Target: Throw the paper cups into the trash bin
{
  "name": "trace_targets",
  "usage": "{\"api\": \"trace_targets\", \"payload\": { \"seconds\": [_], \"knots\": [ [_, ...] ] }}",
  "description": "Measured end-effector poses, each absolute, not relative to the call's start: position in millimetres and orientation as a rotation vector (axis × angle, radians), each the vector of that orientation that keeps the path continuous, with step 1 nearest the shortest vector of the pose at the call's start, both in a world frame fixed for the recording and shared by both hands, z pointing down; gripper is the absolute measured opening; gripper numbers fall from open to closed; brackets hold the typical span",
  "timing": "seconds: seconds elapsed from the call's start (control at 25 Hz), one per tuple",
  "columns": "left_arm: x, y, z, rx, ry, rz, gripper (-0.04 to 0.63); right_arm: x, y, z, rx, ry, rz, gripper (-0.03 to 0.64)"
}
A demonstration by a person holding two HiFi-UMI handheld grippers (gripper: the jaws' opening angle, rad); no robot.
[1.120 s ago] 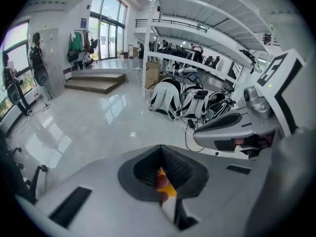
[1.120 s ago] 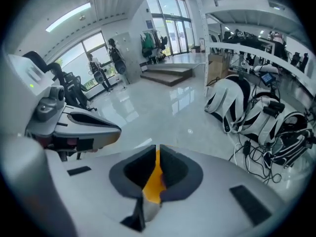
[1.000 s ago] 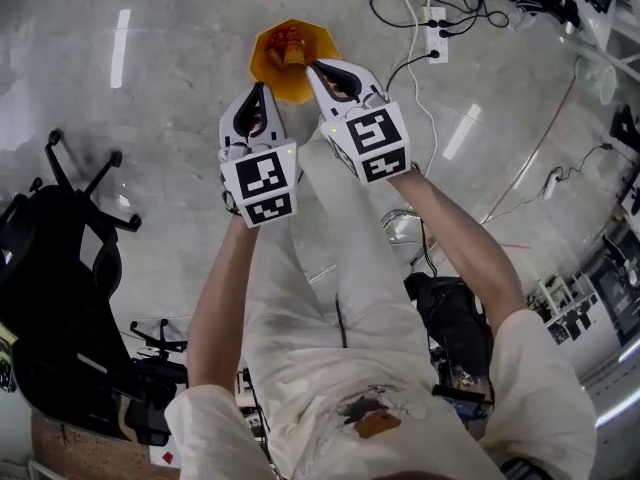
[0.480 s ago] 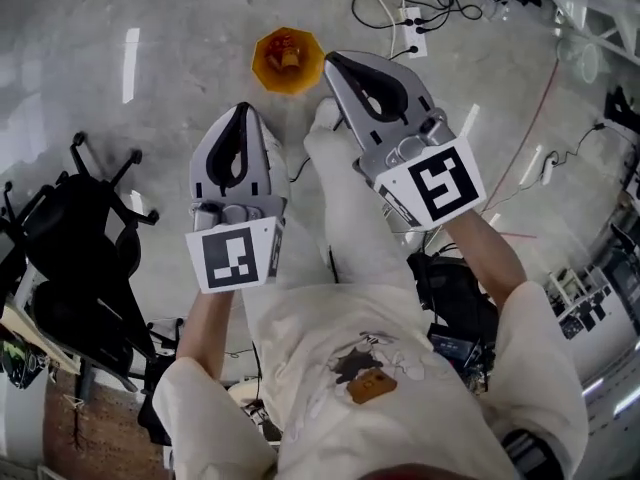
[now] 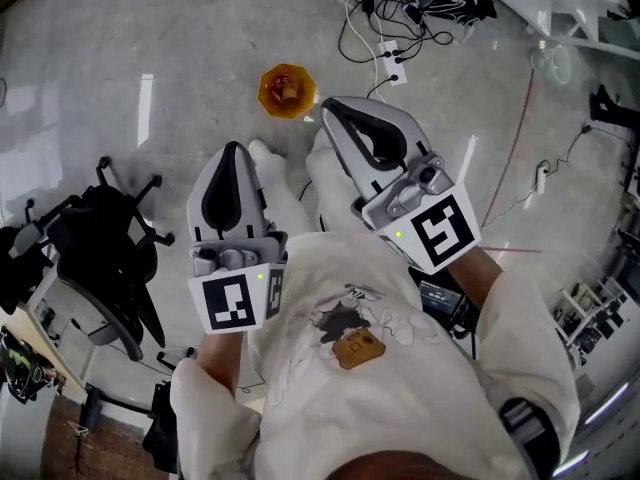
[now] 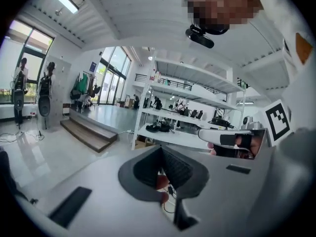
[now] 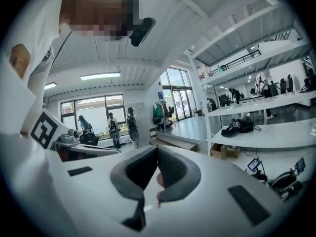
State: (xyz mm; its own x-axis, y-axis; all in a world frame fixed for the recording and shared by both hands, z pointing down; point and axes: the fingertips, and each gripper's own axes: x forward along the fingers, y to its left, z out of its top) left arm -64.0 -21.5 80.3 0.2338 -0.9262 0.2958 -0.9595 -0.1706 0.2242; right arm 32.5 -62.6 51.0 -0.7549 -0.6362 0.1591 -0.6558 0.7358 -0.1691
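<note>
Closest to camera, well short of orange trash bin (image 5: 286,91): white shirt (image 5: 400,368) with brown patch on chest. Just ahead of that, held up at chest level: left gripper (image 5: 232,152) and right gripper (image 5: 332,111), side by side, not touching, tips aimed toward bin, right one nearer to it. Left jaws pressed together, nothing between pads. Right jaws fully closed too, nothing held. Below and between grippers, on near side of bin: white trouser legs (image 5: 297,193). Left of bin and nearer than it: black office chair (image 5: 110,248) on grey floor (image 5: 150,28). Bin standing upright on floor, open top facing up. Paper cups (image 5: 287,87) apparently inside bin as small pale-and-red clump, too small to count. Right of bin: thin red cable (image 5: 515,148) across floor. Beyond bin, up and right: white power strip (image 5: 392,53) with tangled black cables (image 5: 350,28) leading farther back.
</note>
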Motion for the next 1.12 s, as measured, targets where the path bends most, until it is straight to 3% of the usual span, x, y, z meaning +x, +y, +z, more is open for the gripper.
{"api": "trace_targets", "payload": {
  "seconds": [0.44,1.12],
  "knots": [
    [-52,36,-13,2.263,-1.806,-0.014,0.003,46,-3,-17,1.106,-2.855,0.27,0.006],
    [-56,42,-28,2.234,-1.836,-0.073,0.003,56,12,-35,1.197,-2.845,0.256,0.006]
  ]
}}
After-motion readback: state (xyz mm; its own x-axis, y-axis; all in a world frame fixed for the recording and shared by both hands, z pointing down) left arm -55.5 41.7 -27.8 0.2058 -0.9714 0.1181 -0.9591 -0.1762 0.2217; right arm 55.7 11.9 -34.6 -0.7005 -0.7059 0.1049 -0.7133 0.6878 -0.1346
